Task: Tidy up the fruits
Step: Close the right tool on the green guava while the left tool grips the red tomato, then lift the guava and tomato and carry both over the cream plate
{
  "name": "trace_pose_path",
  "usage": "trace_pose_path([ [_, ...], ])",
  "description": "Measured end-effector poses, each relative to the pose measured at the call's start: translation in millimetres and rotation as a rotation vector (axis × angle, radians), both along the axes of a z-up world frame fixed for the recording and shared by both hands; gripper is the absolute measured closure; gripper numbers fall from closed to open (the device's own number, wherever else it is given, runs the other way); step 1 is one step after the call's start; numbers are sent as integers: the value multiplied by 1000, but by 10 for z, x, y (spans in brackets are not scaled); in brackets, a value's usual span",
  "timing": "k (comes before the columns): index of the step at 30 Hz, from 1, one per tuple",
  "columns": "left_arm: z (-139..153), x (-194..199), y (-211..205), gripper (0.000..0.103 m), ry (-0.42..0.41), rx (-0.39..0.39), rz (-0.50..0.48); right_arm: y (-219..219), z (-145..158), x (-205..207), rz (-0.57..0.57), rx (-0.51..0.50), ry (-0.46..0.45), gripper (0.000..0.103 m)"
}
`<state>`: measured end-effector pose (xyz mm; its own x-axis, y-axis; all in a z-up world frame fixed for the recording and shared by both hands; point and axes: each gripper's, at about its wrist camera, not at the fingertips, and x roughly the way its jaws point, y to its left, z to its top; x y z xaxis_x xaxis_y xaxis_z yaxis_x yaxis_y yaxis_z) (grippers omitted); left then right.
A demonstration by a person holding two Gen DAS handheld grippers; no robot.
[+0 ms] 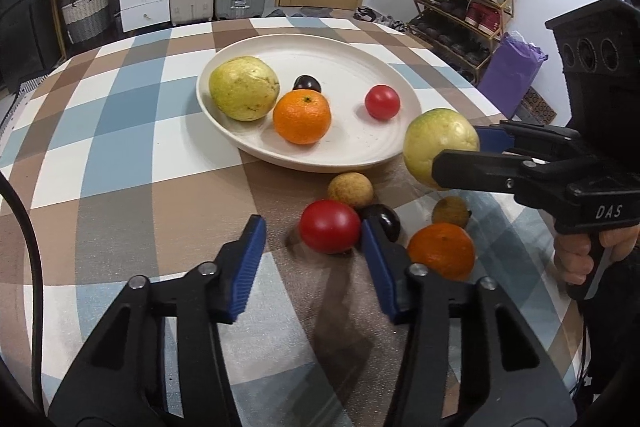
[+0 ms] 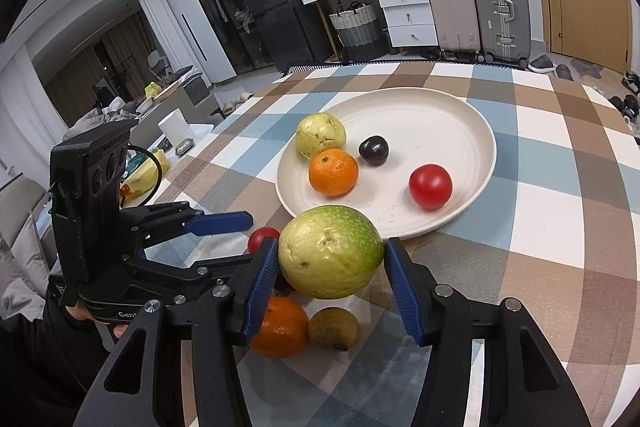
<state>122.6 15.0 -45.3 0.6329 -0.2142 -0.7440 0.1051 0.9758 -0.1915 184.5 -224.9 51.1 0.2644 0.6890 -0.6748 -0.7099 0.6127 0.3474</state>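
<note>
Guava point(image 2: 330, 251): yellow-green, speckled, clamped in right gripper point(image 2: 331, 267), apparently clear of checked tablecloth point(image 2: 560, 227). Left gripper point(image 1: 314, 247): spread, holding nothing. Suitcases point(image 2: 472, 3) behind.

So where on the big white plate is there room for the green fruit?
The white plate is bare along its far side, beyond the dark plum and red tomato. Its left side is crowded: yellow-green guava touching the orange.
</note>
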Motion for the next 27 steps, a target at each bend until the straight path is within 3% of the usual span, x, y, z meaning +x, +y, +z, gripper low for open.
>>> trace_pose_path([
  [4, 12, -6, -35, 74, -6, -18, -27, -9, -1, 10, -5, 1, 0, 48],
  [27, 290, -130, 49, 74, -138, -18, 47, -157, 104, 84, -87, 54, -51, 48],
])
